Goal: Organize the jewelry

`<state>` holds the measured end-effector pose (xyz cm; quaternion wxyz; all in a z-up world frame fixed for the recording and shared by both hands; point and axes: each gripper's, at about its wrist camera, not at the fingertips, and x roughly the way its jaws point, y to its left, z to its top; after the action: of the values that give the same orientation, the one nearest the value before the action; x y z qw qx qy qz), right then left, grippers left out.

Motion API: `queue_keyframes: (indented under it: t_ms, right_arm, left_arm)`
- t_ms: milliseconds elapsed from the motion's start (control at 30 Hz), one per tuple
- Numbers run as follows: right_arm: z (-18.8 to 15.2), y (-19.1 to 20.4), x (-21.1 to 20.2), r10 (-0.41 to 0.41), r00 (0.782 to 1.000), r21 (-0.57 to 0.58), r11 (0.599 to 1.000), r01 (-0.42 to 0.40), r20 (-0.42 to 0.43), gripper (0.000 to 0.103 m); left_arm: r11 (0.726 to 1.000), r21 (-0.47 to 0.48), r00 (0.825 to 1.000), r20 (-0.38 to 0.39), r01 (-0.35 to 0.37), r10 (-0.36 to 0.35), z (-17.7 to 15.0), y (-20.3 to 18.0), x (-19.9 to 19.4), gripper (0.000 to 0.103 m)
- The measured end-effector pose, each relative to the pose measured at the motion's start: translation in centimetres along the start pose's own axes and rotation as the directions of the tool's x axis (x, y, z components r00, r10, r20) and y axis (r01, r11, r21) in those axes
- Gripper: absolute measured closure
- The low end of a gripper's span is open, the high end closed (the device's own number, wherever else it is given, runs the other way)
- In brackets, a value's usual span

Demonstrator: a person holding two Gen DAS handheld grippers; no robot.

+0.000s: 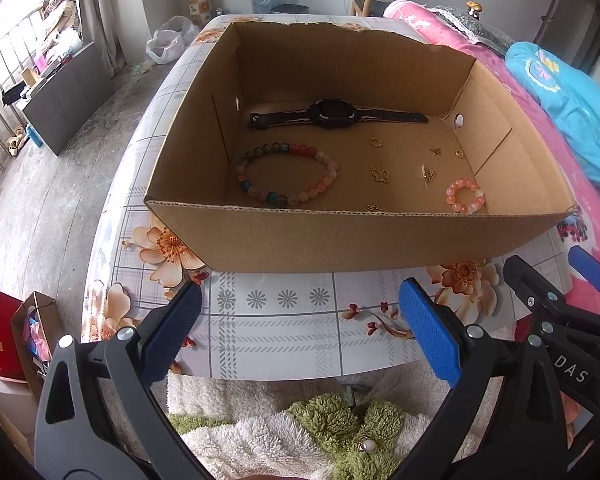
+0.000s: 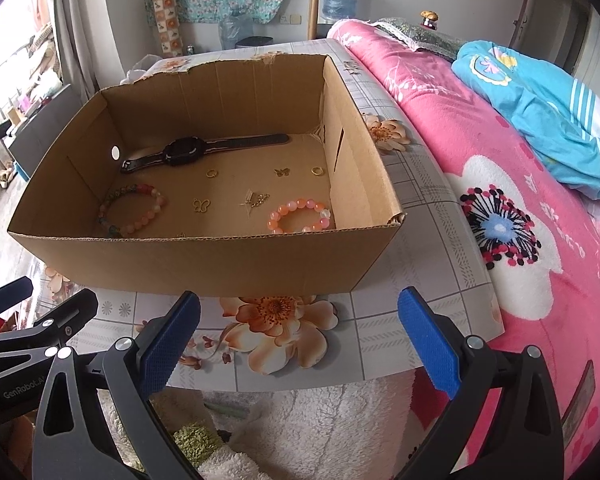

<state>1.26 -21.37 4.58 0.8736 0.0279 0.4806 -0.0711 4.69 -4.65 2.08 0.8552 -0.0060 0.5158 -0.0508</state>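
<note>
- Jewelry lies spread on the floor of an open cardboard box (image 1: 340,240) that sits on a flower-patterned table (image 1: 284,332); seen from the left wrist, a black watch (image 1: 334,114) lies along the far wall, a large multicoloured bead bracelet (image 1: 288,172) sits left of centre, and a small pink bead bracelet (image 1: 465,196) lies near the right front corner.
- Between the bracelets are small gold pieces, among them a butterfly charm (image 1: 381,175) and a ring (image 1: 375,142); the rest are too small to name.
- The left gripper (image 1: 300,332) hovers over the table's near edge, short of the box, jaws spread wide with nothing between them.
- From the right wrist the same box (image 2: 204,260) shows the small pink bracelet (image 2: 302,216) nearest, the watch (image 2: 188,152) at the back.
- The right gripper (image 2: 300,336) also hangs outside the box, jaws wide apart and empty.
- Judgement: the next reach must clear the front wall before descending; a bracelet is the easy first pick, pinched across one side of its loop. The tiny charms will likely need the fingertips set flat on the cardboard, closing slowly so they do not skitter.
</note>
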Motion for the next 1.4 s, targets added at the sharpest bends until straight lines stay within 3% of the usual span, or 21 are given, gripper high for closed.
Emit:
queue_keyframes:
  t_ms: [1400]
  right_arm:
    - [-0.1, 0.43, 0.03, 0.0, 1.0, -0.007, 1.0, 0.0, -0.008, 0.007]
  left_arm:
    - [1.0, -0.01, 1.0, -0.02, -0.006, 0.005, 0.09, 0.14, 0.46, 0.008]
